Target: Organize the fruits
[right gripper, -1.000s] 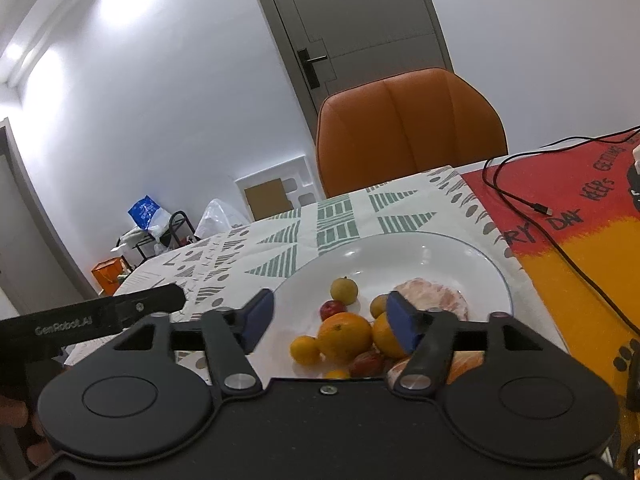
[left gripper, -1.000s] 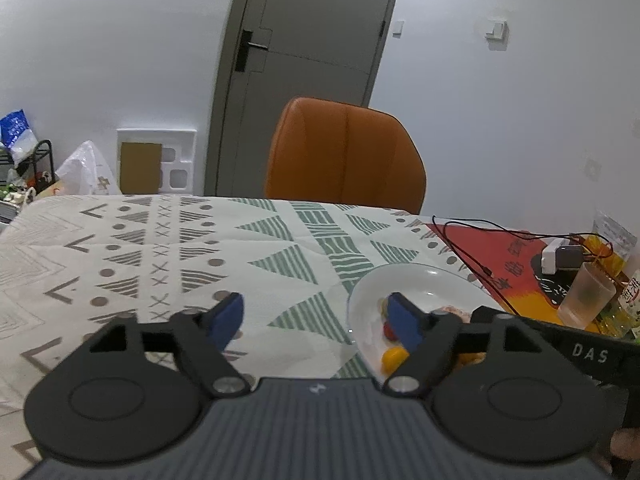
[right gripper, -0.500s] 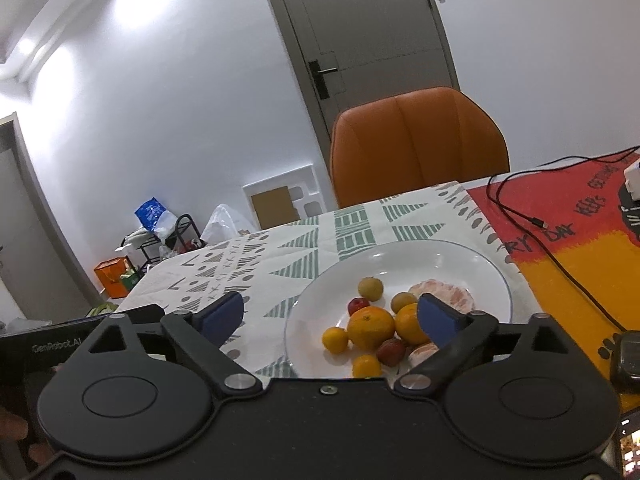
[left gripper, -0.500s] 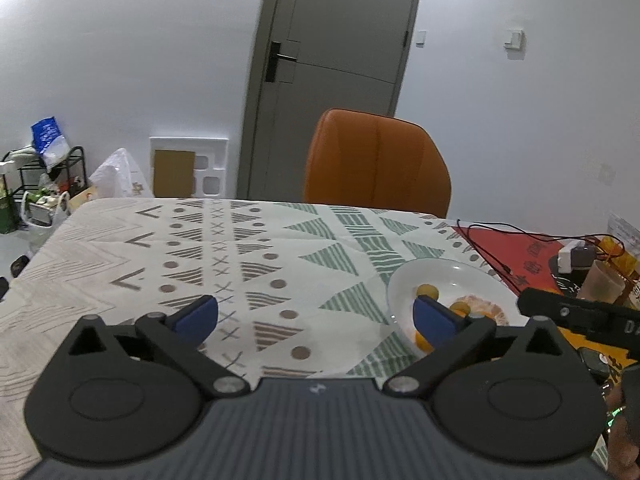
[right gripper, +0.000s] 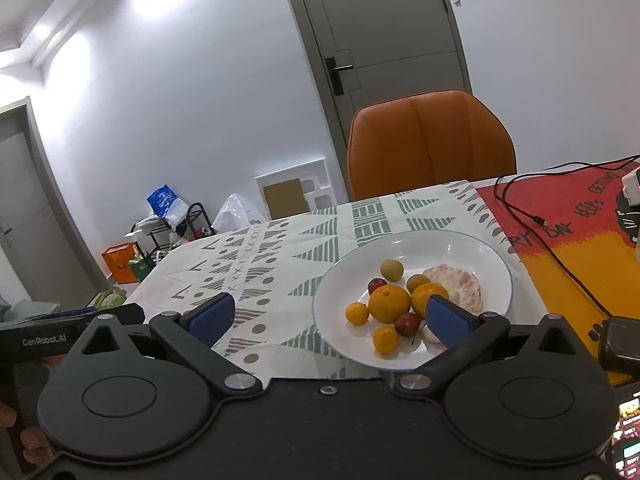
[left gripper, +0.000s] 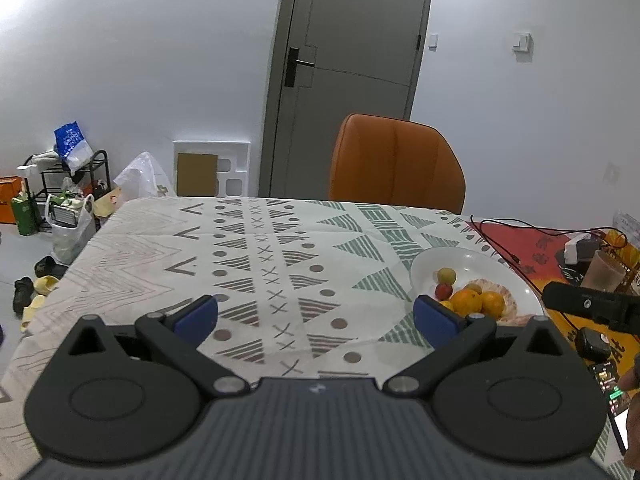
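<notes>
In the left wrist view, your left gripper (left gripper: 316, 316) sits low in the frame, spread wide and holding nothing, over bare tablecloth (left gripper: 256, 248). The plate (left gripper: 508, 276) lies at the right of the frame, just past the right-hand blue pad, with the fruits (left gripper: 472, 300) heaped on it. Your other tool pokes in at the right edge.

In the right wrist view, your right gripper (right gripper: 328, 318) is also spread wide and empty, at lower centre. The plate (right gripper: 440, 248) sits centre right, and its fruits (right gripper: 390, 304), oranges, small red and yellow ones and a peeled citrus (right gripper: 460, 280), all rest inside the rim. No fruit shows loose on the cloth, so the gathering looks finished or nearly so; little seems left beyond any sorting you still intend.
</notes>
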### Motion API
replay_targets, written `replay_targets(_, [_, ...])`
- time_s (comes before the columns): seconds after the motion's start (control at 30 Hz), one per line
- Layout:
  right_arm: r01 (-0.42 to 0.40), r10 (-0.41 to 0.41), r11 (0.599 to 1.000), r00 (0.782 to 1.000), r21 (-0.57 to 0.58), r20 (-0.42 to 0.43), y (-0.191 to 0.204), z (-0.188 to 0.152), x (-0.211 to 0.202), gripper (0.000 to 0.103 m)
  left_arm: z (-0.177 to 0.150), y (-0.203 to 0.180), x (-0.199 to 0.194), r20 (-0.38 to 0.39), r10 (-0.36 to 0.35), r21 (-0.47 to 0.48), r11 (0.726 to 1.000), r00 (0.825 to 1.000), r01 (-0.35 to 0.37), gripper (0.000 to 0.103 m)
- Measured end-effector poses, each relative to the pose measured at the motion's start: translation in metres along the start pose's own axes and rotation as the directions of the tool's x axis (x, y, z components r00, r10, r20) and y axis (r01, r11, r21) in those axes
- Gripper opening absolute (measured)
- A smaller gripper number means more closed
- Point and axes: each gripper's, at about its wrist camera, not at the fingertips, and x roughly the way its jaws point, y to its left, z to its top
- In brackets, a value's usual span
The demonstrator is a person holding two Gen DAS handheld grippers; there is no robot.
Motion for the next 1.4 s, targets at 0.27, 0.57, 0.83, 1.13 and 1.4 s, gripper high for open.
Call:
replay_targets(0.27, [-0.04,0.037,0.996,0.999,-0.08,-0.031,0.018,-0.007,-0.017,0.103,-0.005,0.008,-0.03,0.026,0.024,0.022,0.999,0.999,-0.024,0.103])
replay_targets(0.57, [-0.069,0.063,0.988,0.997,-0.135,-0.044,0.036,-0.018,-0.035,0.103,-0.016,0.016,-0.053,0.027,0.04,0.048,0.998,0.999,-0.041,0.103])
replay_targets(0.83, [-0.062,0.061,0.992,0.998,-0.112,-0.013,0.037,-0.018,-0.049,0.103,-0.032,0.02,-0.074,0.025,0.05,0.049,0.997,0.998,-0.051,0.103])
replay_targets(1.13, [-0.094,0.088,0.983,0.995,-0.158,-0.048,0.046,-0.036,-0.062,0.103,-0.043,0.031,-0.088,0.014,0.067,-0.018,0.998,0.998,-0.067,0.103])
replay_targets(1.4, [-0.075,0.069,0.987,0.997,-0.14,-0.043,0.043,-0.041,-0.065,0.103,-0.048,0.032,-0.09,-0.004,0.072,0.001,0.997,0.997,-0.072,0.103])
